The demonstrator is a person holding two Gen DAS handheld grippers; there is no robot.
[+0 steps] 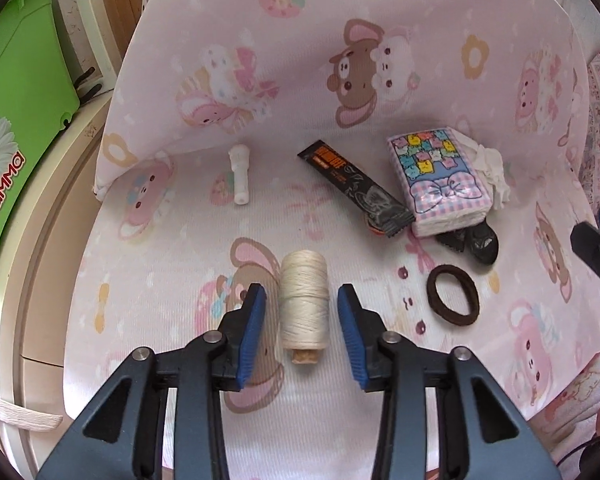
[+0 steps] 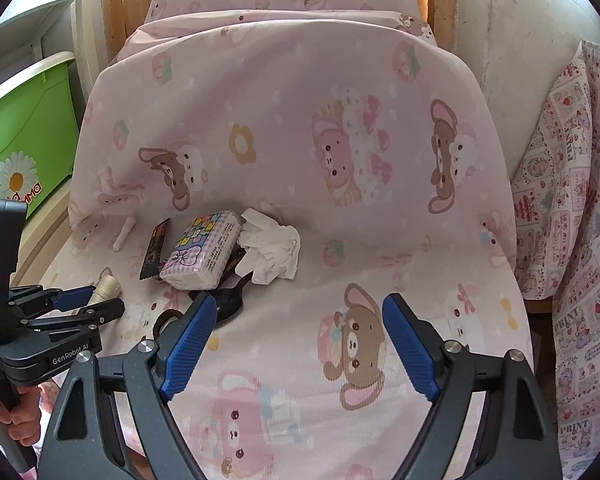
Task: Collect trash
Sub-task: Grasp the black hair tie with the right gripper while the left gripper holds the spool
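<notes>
Left gripper [image 1: 302, 294] gapes around thread spool [image 1: 303, 304], untouched; hair tie [image 1: 453, 295] lies beside.

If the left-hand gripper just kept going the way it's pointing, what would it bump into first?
Most likely the spool of cream thread, which already lies between the left gripper's blue fingers, with a small gap showing on each side. Beyond it is only the pink cartoon-print cover.

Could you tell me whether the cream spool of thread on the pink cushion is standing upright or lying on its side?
On its side: the cream spool of thread lies flat along the pink cushion cover, its tan core end showing.
</notes>
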